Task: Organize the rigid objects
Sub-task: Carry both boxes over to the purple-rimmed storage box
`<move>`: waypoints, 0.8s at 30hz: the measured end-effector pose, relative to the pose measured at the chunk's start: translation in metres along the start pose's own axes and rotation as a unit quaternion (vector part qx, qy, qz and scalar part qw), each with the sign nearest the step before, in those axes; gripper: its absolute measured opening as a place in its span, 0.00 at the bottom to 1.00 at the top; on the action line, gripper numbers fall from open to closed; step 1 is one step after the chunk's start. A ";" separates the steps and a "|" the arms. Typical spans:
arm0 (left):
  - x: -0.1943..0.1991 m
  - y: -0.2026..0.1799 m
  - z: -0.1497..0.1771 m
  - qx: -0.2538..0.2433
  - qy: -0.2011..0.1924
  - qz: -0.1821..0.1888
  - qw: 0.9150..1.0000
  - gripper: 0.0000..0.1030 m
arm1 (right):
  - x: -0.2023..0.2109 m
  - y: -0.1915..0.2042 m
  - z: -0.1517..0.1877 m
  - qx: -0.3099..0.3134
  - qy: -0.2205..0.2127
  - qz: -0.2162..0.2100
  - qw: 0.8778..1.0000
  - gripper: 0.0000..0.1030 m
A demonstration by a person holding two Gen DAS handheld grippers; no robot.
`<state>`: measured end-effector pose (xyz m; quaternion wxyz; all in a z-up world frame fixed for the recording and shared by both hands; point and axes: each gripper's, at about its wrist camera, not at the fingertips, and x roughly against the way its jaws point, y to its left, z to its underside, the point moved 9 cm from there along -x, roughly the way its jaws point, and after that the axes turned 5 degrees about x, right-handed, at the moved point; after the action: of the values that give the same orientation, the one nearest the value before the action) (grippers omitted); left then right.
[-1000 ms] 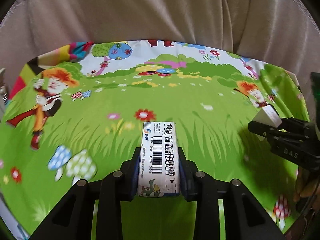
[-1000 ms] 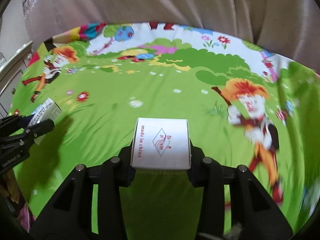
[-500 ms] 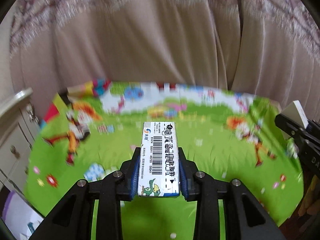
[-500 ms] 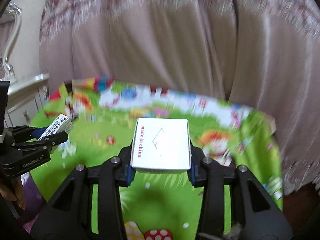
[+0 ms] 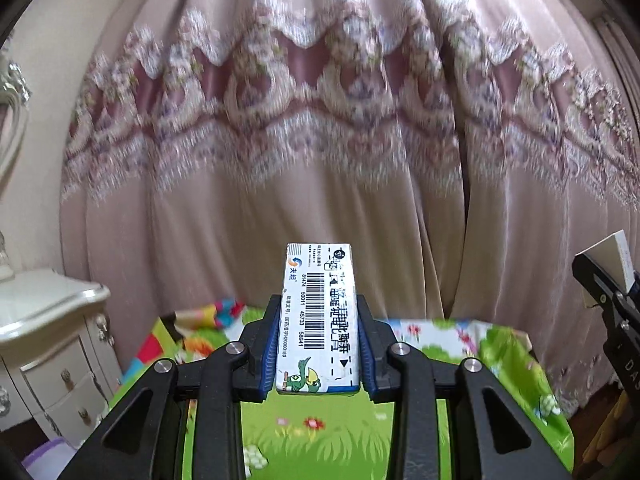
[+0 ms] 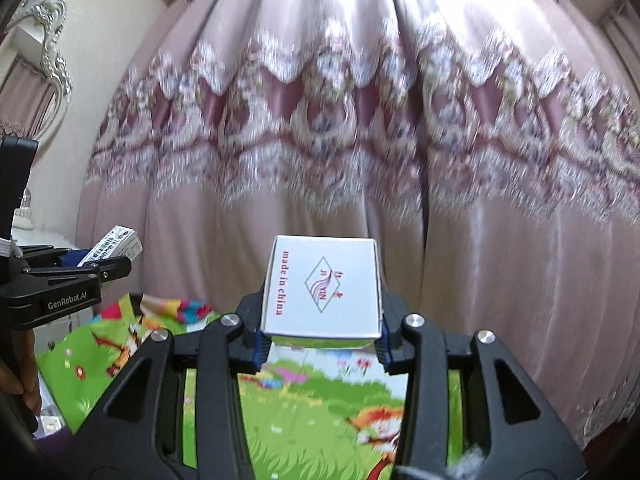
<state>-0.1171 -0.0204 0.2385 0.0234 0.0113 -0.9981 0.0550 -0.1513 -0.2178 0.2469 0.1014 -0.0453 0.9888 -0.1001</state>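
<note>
right gripper clamped on a white box printed "made in china", held level above a green cartoon cloth. at far left, left gripper closed on a narrow barcoded box, well apart from the white one. behind both, a pink patterned curtain, blurred.

Both grippers rise and tilt up off the cartoon mat; views now face the pink curtain, mat low in frame.
</note>
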 end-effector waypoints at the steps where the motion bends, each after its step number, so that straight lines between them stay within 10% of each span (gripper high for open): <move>1: 0.007 0.000 -0.006 -0.002 -0.018 -0.005 1.000 0.33 | 0.005 -0.001 -0.006 0.003 -0.012 0.005 1.000 0.44; 13: 0.070 0.020 -0.045 0.003 -0.136 -0.032 0.990 0.33 | 0.046 0.019 -0.052 0.037 -0.107 0.016 0.993 0.44; 24: 0.136 0.105 -0.032 -0.005 -0.135 -0.129 0.982 0.33 | 0.040 0.117 -0.066 0.014 -0.077 -0.181 0.980 0.44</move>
<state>-0.2539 0.0845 0.2650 -0.1044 0.1471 -0.9826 0.0447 -0.2122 -0.0959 0.2785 0.1578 -0.2296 0.9520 -0.1270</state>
